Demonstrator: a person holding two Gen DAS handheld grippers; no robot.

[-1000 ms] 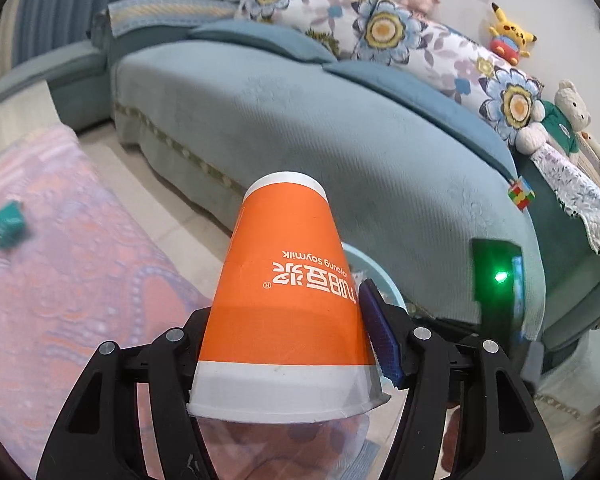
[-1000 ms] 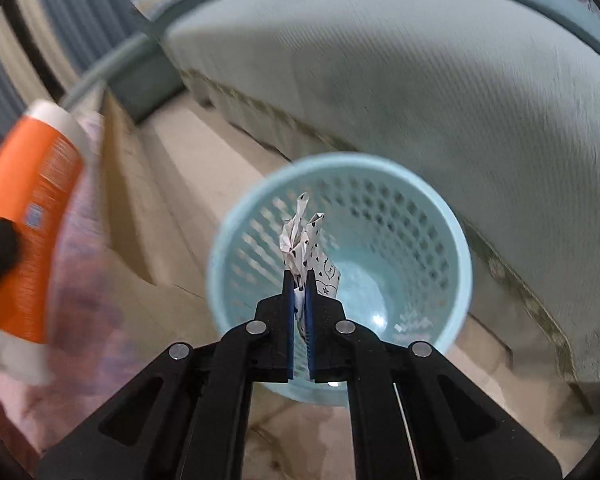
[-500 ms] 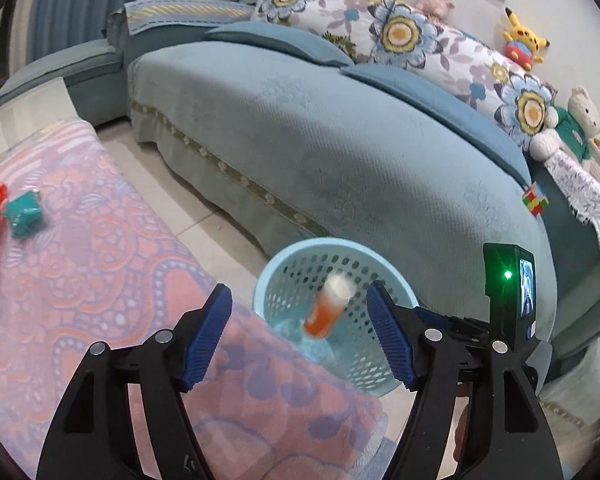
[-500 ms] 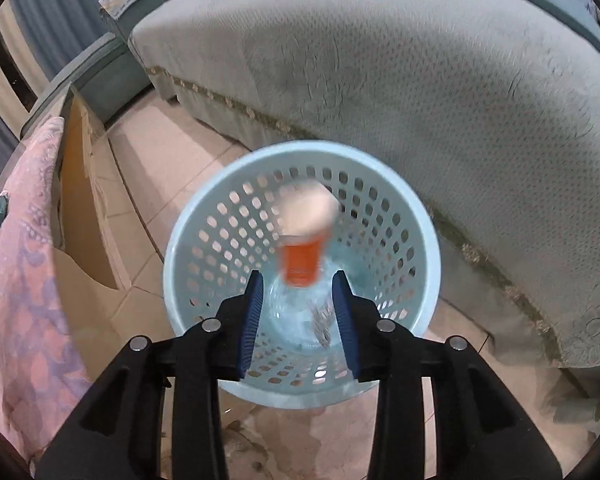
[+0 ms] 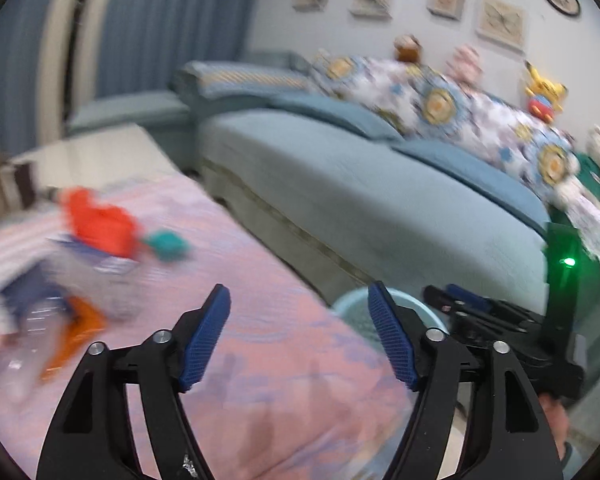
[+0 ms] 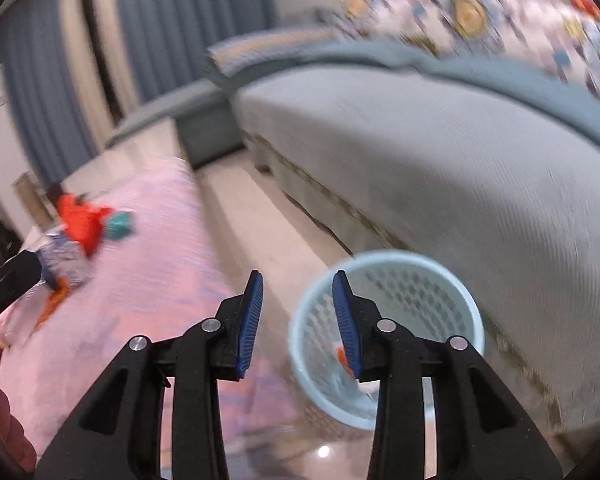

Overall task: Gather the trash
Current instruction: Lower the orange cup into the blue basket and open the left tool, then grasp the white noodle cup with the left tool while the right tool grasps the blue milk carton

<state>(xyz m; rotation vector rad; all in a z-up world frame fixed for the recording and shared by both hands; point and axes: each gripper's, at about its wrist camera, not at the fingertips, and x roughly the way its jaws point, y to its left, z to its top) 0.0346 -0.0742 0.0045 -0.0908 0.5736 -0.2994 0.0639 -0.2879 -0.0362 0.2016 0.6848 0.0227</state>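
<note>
Leftmost, blurred red and teal scraps are seen on the pink patterned cloth, over which the left gripper is held agape and empty, while the likewise parted right gripper is framed beside the pale blue perforated plastic basket, where the orange paper cup lies.

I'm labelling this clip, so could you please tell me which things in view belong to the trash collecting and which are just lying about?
Job:
- blue basket
- orange cup inside it
- litter pile on the pink cloth
- left gripper
- right gripper

Lying about:
- sofa
- plush toys
- curtains
</note>
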